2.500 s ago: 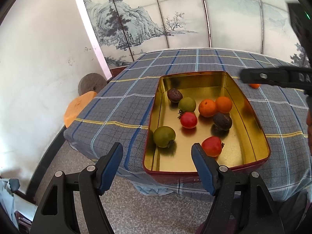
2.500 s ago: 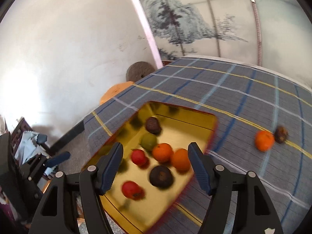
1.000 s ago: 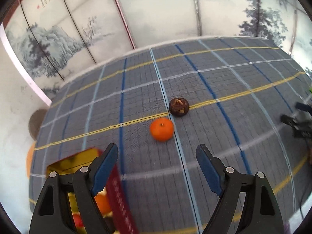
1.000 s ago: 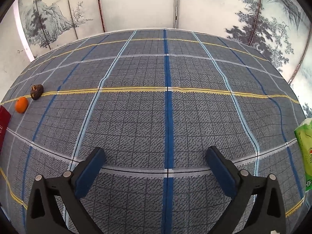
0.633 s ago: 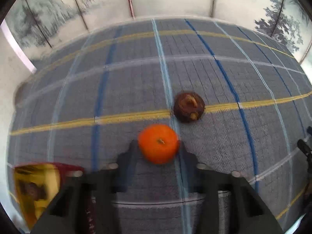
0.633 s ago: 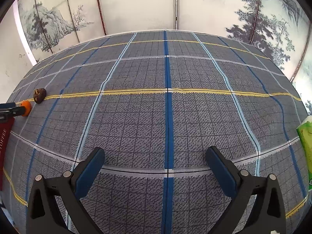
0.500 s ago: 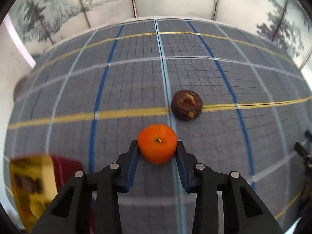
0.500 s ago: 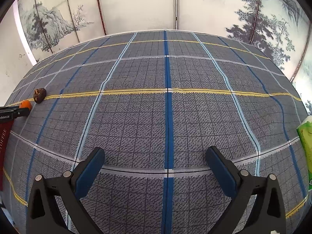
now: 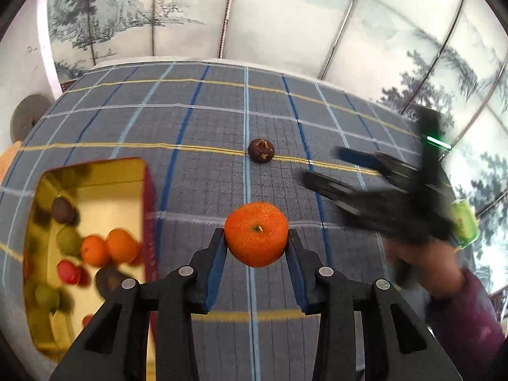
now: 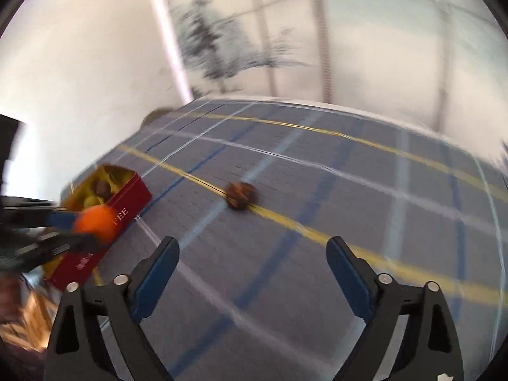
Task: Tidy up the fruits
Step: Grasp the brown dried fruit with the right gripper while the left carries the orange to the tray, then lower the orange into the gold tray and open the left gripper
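The orange (image 9: pixel 256 234) sits between the two blue-padded fingers (image 9: pixel 219 263) of the left gripper (image 9: pixel 256 247), which are closed on it from both sides and hold it above the checked cloth of the desk (image 9: pixel 203 127). To its left is the red tin (image 9: pixel 95 171) with a gold inside, where other fruits lie: oranges, red ones, green ones and dark ones, all blurred. Beyond the orange, well apart, a dark brown fruit (image 9: pixel 261 150) lies on a yellow line of the cloth. The right gripper (image 10: pixel 252 250) points toward this dark fruit (image 10: pixel 239 196), with its fingers (image 10: pixel 347 266) wide apart and nothing between them. A green packet (image 9: pixel 463 222) is at the right edge of the desk. Half a second ago the orange was gripped low on the cloth beside the dark fruit; now it is lifted, and the tin is near. The right gripper, which then faced bare cloth, has turned to the dark fruit.
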`<move>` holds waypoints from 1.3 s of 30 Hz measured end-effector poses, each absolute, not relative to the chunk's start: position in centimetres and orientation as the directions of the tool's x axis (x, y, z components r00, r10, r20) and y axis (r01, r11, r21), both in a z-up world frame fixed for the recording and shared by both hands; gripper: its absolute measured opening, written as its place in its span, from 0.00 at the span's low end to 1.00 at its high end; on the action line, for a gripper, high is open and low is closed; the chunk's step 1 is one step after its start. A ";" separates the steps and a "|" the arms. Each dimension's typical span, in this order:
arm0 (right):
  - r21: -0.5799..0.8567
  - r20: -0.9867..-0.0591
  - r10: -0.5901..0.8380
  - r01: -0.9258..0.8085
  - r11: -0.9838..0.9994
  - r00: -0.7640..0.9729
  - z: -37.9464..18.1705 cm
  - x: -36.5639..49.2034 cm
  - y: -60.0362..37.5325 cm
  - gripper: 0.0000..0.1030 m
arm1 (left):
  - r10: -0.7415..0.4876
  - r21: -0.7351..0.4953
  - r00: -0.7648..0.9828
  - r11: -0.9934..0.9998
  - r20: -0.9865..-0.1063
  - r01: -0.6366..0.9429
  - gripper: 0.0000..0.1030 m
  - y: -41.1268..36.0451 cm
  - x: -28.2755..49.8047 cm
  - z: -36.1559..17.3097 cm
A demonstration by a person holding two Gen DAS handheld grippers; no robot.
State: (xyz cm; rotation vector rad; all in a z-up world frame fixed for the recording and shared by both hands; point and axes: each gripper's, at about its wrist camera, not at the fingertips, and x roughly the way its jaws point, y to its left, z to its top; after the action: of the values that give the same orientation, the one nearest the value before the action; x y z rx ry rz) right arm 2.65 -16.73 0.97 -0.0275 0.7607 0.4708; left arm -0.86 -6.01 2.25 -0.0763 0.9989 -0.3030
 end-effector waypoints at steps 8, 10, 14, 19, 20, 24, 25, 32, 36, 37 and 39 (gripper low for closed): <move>0.054 -0.786 0.291 -0.407 0.912 0.546 -3.4 10.8 -10.0 0.67 | -0.225 -0.189 0.551 0.974 -0.804 0.123 0.38 0.3 -4.6 5.0; 0.049 -0.792 0.279 -0.399 0.916 0.543 -4.1 11.3 -9.8 0.47 | -0.202 -0.180 0.567 0.979 -0.799 0.094 0.38 1.8 -5.3 5.4; 0.065 -0.801 0.279 -0.386 0.920 0.530 -3.8 10.2 -10.4 0.35 | -0.123 -0.124 0.610 0.992 -0.783 0.040 0.38 4.6 -6.6 5.4; 0.068 -0.744 0.248 -0.298 0.952 0.620 -2.1 3.5 -14.0 0.35 | -0.065 -0.079 0.617 0.997 -0.784 0.005 0.38 7.2 -7.3 4.0; 0.067 -0.739 0.233 -0.275 0.959 0.632 -1.6 2.8 -14.8 0.35 | -0.059 -0.073 0.612 0.997 -0.788 0.002 0.38 7.6 -7.2 3.5; 0.070 -0.738 0.140 -0.132 0.989 0.660 -2.0 -1.4 -19.3 0.35 | -0.048 -0.055 0.619 0.998 -0.784 0.007 0.38 8.0 -6.9 2.7; 0.071 -0.742 0.127 -0.111 0.991 0.659 -2.2 -1.9 -20.0 0.35 | -0.048 -0.056 0.623 0.998 -0.780 0.007 0.38 8.1 -6.9 2.5; 0.063 -0.753 0.066 -0.028 0.998 0.655 -2.7 -4.1 -22.1 0.35 | -0.046 -0.061 0.608 0.998 -0.793 -0.004 0.38 9.5 -7.4 1.4; 0.040 -0.763 0.050 -0.031 0.999 0.645 -2.8 -3.9 -21.6 0.35 | -0.032 -0.014 0.628 0.999 -0.778 0.033 0.38 8.9 -6.2 1.7; 0.038 -0.767 0.049 -0.031 0.999 0.640 -2.9 -3.8 -21.6 0.35 | -0.029 -0.006 0.632 0.999 -0.775 0.037 0.38 8.7 -5.9 1.8; 0.035 -0.773 0.045 -0.028 0.999 0.632 -3.1 -3.6 -21.5 0.35 | -0.048 -0.014 0.638 0.998 -0.769 0.059 0.38 8.2 -4.8 1.8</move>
State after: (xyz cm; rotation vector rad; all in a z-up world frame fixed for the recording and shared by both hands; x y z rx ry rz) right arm -3.60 -21.53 -3.09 0.0203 0.8853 0.0417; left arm -4.83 8.19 1.83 0.0132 0.8770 -0.0615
